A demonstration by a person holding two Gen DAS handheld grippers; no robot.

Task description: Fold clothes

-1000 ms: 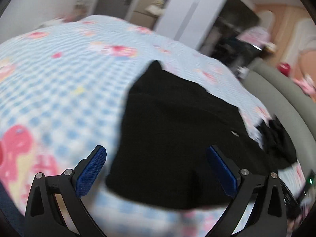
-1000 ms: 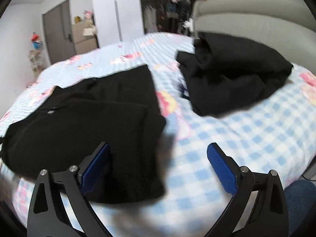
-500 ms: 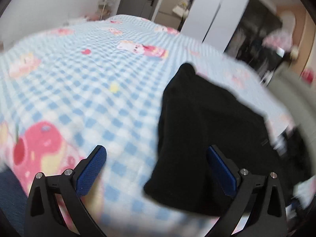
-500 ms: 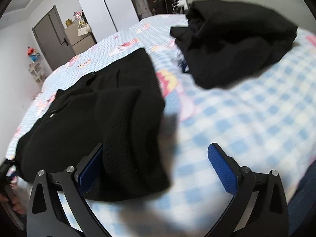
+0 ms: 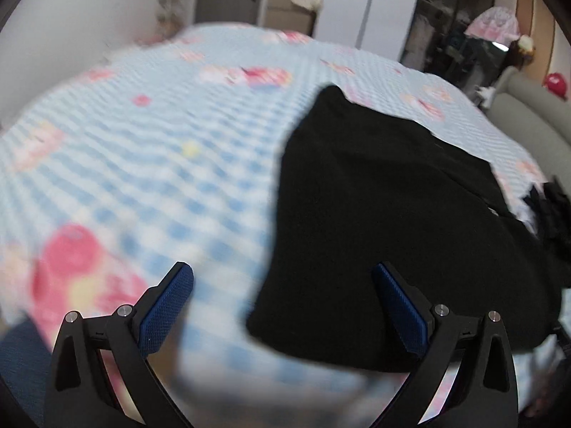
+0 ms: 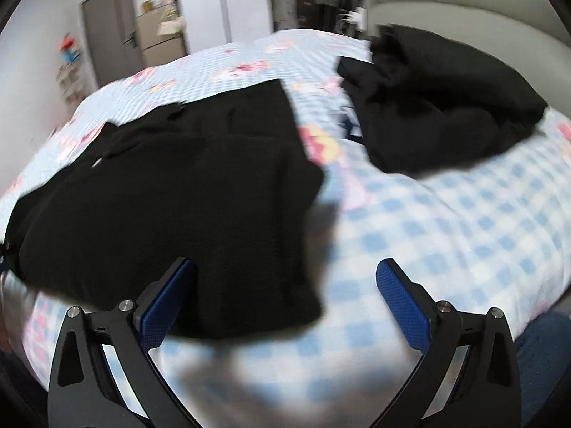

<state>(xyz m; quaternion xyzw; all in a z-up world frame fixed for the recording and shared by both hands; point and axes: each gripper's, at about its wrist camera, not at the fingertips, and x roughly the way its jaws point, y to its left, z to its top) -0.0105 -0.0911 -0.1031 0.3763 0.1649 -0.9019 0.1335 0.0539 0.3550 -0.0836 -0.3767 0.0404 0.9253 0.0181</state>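
Note:
A black garment (image 5: pixel 385 214) lies spread on the blue checked bedspread (image 5: pixel 160 164). My left gripper (image 5: pixel 283 306) hovers open above its near left corner, fingers apart with nothing between them. In the right wrist view the same black garment (image 6: pixel 178 192) fills the left half, partly folded over itself. My right gripper (image 6: pixel 285 303) is open above its near right corner and holds nothing. A second black garment (image 6: pixel 435 110) lies crumpled at the far right of the bed.
A grey padded headboard (image 6: pixel 464 10) runs behind the crumpled pile. White wardrobes (image 5: pixel 371 10), a grey door (image 6: pixel 110 39) and a small cabinet stand beyond the bed. The bedspread (image 6: pixel 446 232) is bare right of the garment. A blue-clad leg (image 6: pixel 542 342) shows at the bottom right.
Both grippers stayed open while the views shifted. The left view swung left and then partly back over the garment's corner. The right view shifted a little above the garment's right edge.

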